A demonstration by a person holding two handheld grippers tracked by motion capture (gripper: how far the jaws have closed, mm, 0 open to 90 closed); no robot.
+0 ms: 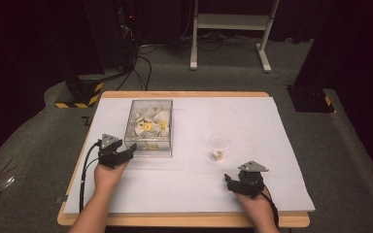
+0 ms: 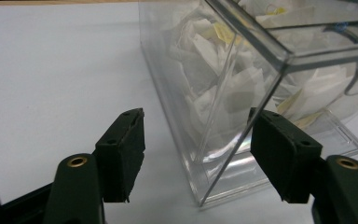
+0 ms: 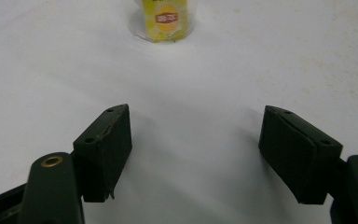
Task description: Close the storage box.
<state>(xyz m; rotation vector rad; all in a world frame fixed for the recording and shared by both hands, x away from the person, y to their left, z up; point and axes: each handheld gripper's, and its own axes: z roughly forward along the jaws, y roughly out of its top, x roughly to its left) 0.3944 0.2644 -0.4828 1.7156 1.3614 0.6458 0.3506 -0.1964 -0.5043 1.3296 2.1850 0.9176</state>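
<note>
A clear plastic box (image 1: pixel 149 127) stands on the white sheet of the counter (image 1: pixel 252 194), toward the counter's left edge and nearer the far edge than the near one. It is upright with its open top facing up, and its long axis runs from the near edge toward the far edge. Inside lies a loose heap of white and yellow packets (image 1: pixel 150 125).

The left gripper (image 1: pixel 126 153) sits just beside the box's near left corner, pointing toward the far right. In the left gripper view its fingers (image 2: pixel 121 154) are spread, with the vertical corner edge of the box (image 2: pixel 242 116) between them; the left finger is clear of the wall, and the right finger is close against the near wall, though whether it touches cannot be told.

The right gripper (image 1: pixel 230 182) rests near the counter's near right corner, well apart from the box. Its fingers (image 3: pixel 107 149) are spread with only bare white sheet between them.

Between the two grippers, closer to the right one, a clear cup (image 1: pixel 219 141) stands upright, and a small yellow packet (image 1: pixel 217 155) lies just beside it on its near side. In the right gripper view that packet (image 3: pixel 166 18) stands straight ahead, its label facing the gripper.
</note>
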